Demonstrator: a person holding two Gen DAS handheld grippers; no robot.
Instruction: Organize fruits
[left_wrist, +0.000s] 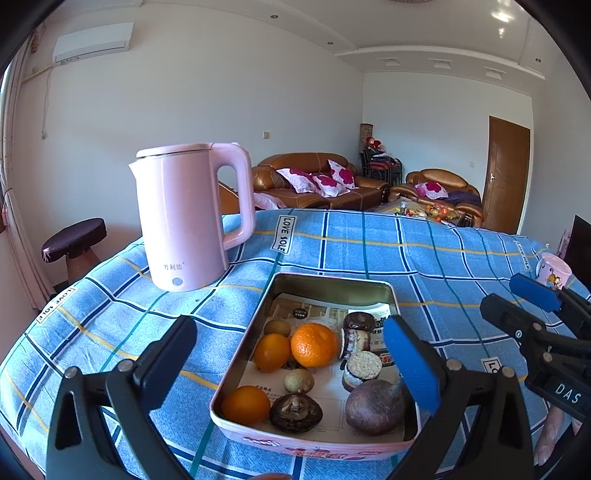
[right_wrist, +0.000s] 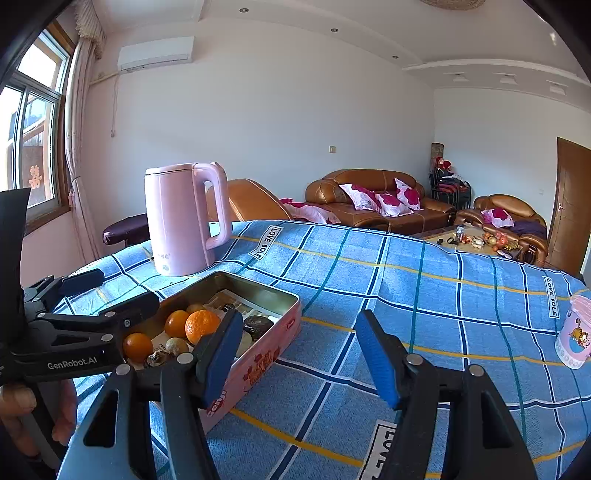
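The fruits (left_wrist: 314, 345) lie in the tin (left_wrist: 332, 282), right in front of the left gripper (left_wrist: 291, 354). Both grippers are spread wide, holding nothing. The right gripper (right_wrist: 299, 354) is farther right.

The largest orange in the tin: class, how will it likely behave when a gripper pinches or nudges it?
The largest orange looks round, so a nudge would probably roll it against its neighbours in the tin. Its dimpled peel should grip the pads fairly well. It probably yields slightly under a firm squeeze.
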